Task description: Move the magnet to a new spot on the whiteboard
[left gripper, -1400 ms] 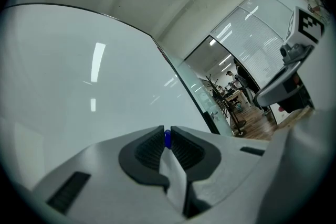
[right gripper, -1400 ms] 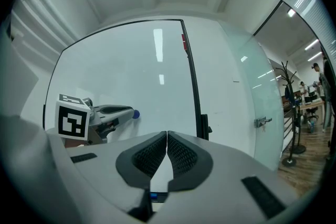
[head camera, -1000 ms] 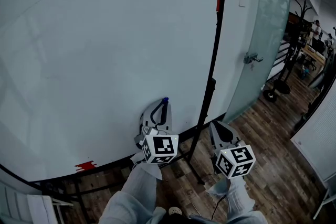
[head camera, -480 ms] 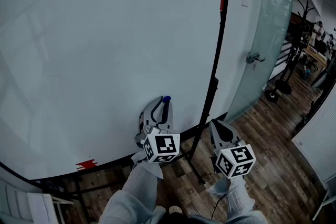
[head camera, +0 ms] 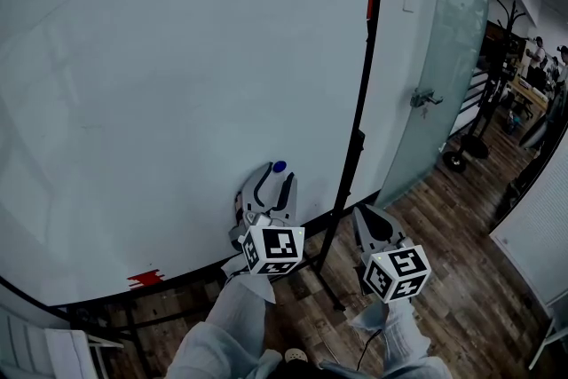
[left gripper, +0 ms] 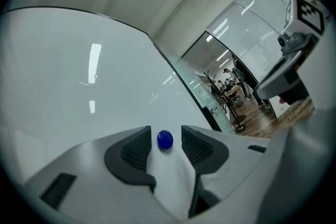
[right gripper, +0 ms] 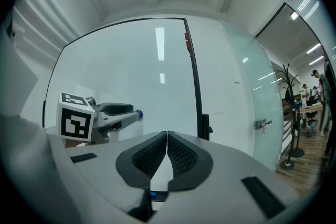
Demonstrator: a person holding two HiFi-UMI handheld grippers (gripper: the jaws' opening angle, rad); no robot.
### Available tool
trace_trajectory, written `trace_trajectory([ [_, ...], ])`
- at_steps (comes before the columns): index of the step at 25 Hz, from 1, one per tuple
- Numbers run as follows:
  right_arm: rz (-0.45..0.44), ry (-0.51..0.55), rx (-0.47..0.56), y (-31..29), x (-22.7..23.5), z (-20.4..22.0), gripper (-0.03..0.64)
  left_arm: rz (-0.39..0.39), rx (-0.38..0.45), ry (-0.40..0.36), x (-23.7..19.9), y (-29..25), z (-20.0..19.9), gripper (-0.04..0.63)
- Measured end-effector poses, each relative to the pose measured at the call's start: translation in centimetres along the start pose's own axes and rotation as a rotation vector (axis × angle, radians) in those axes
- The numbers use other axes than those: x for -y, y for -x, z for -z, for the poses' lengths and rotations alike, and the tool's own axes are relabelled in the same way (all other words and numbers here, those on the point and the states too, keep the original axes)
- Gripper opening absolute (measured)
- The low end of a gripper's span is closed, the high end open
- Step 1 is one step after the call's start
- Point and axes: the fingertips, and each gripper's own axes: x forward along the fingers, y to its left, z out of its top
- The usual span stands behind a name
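Left tongs (head camera: 279, 177) jaws just opening, blue magnet (left gripper: 165, 139) loose between them, right tongs (right gripper: 167, 139) jaws together, empty

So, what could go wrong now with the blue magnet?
The left gripper has just been opening its jaws; the blue magnet sits between them, touching neither pad. If the gripper withdraws crookedly, a pad may knock the magnet along the whiteboard. The magnet is also low, near the board's bottom edge, so a slide could drop it.

The magnet (left gripper: 165, 139) is blue against the white whiteboard (head camera: 177, 84), which has a black frame (head camera: 362, 102) and a red smear (head camera: 145, 280). My right gripper (right gripper: 166, 135) is pale grey with black ribbed pads (right gripper: 149, 155); its cube (head camera: 398, 272) is white with black squares. The floor (head camera: 461, 280) is brown wood plank.
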Motion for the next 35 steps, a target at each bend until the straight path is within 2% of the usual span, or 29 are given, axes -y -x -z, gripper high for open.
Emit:
trace_trajectory([
  [12,0.010,0.009,0.001,2.3,-2.2,-0.4,0.028,0.057,0.007,0.041,0.2,2.7,-0.8,0.198],
  [16,0.017,0.006,-0.004,3.5,-3.3,-0.2,0.028,0.073,0.009,0.091,0.0,4.9,-0.6,0.199],
  [25,0.014,-0.014,-0.017,5.7,-6.7,1.4,0.028,0.117,-0.028,0.203,-1.1,11.5,2.2,0.198],
  [35,0.012,-0.065,-0.039,8.9,-12.6,4.1,0.028,0.175,-0.115,0.255,-2.1,19.9,6.5,0.198],
])
